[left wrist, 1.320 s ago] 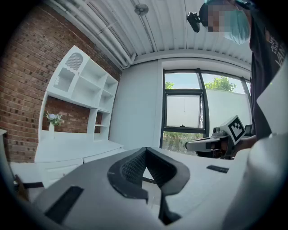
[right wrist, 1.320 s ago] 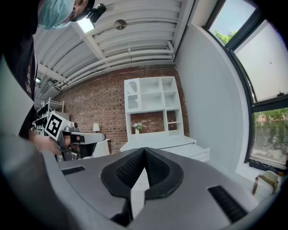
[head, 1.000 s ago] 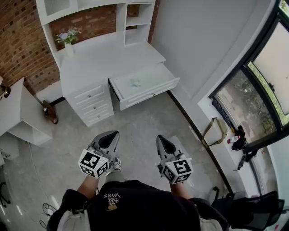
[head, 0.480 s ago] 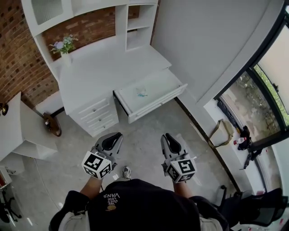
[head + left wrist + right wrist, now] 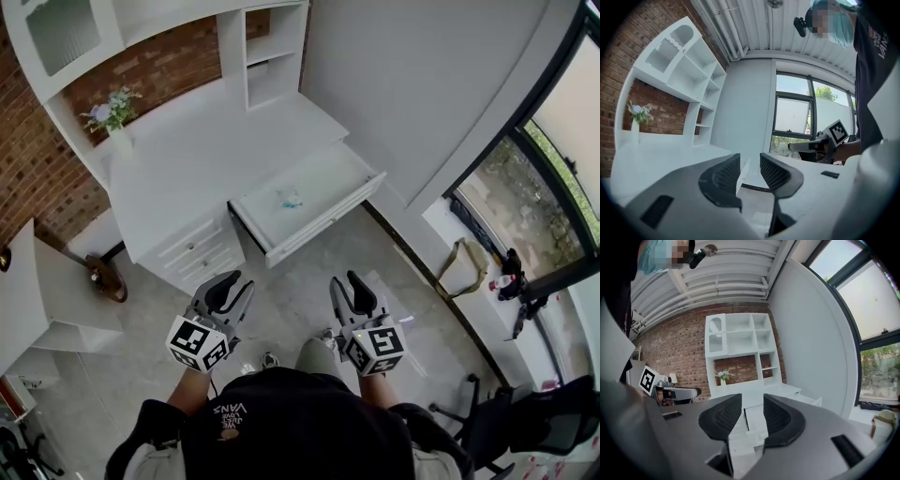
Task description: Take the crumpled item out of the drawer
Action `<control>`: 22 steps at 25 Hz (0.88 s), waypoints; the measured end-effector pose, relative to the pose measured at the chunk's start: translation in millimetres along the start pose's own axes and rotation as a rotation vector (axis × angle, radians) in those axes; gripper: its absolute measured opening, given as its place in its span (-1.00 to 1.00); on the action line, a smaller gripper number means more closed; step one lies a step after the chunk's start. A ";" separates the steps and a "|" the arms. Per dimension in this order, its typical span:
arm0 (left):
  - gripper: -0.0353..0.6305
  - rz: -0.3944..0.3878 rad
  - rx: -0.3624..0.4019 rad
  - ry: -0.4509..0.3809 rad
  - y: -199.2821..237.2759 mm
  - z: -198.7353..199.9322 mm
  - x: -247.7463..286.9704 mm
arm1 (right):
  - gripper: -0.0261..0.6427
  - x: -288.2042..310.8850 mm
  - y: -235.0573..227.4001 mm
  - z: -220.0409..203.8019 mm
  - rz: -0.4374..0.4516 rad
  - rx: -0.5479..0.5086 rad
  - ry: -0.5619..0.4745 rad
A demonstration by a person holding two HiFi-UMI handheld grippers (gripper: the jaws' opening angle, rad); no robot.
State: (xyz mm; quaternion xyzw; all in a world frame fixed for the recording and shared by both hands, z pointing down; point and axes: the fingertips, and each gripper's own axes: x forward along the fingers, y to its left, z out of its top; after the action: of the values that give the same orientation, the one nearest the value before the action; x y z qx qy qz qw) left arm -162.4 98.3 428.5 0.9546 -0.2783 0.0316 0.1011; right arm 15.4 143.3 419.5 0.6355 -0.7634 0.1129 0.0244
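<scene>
1. A person stands before a white bench (image 5: 206, 150) with tongs in each hand, both held low and aimed towards the open drawer (image 5: 328, 217).
2. The crumpled item (image 5: 289, 200), a small pale blue-green wad, lies on the drawer bottom near its middle, well apart from both tongs.
3. The left tongs (image 5: 228, 286) have just been opening and stand released, with nothing between them. The right tongs (image 5: 349, 286) have done the same and are also empty.
4. The step in hand looks like the approach, as neither pair has reached the drawer.
5. One pair is probably enough. It would do best to come in above the drawer's front edge and tip downward. The tongs should stay wide until they straddle the item, then close on its bulk rather than on a loose corner.
6. The light item may skid along the smooth bottom if nudged. An approach that comes in too low could knock the drawer front.
</scene>
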 end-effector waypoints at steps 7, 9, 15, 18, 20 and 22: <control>-0.47 0.065 -0.018 0.006 33.0 2.2 52.9 | -0.55 63.3 -39.3 7.1 0.068 -0.012 0.022; -0.46 0.093 -0.026 0.002 41.8 5.8 71.3 | -0.55 82.8 -53.5 12.1 0.096 -0.024 0.030; -0.46 0.181 -0.036 -0.018 65.3 18.1 123.9 | -0.55 136.0 -94.2 27.3 0.190 -0.078 0.062; -0.46 0.223 -0.042 -0.025 71.3 19.0 147.6 | -0.55 157.7 -112.3 31.3 0.233 -0.099 0.075; -0.46 0.250 -0.049 -0.026 72.8 17.7 161.9 | -0.55 169.7 -125.4 31.6 0.256 -0.110 0.084; -0.46 0.279 -0.057 -0.028 74.8 15.7 175.5 | -0.55 182.2 -137.5 29.9 0.283 -0.121 0.098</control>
State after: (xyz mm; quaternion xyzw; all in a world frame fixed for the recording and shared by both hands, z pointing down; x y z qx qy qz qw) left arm -54.6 -58.8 446.7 0.9037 -0.4107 0.0241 0.1187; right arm 117.9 -61.5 442.8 0.5128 -0.8485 0.1000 0.0838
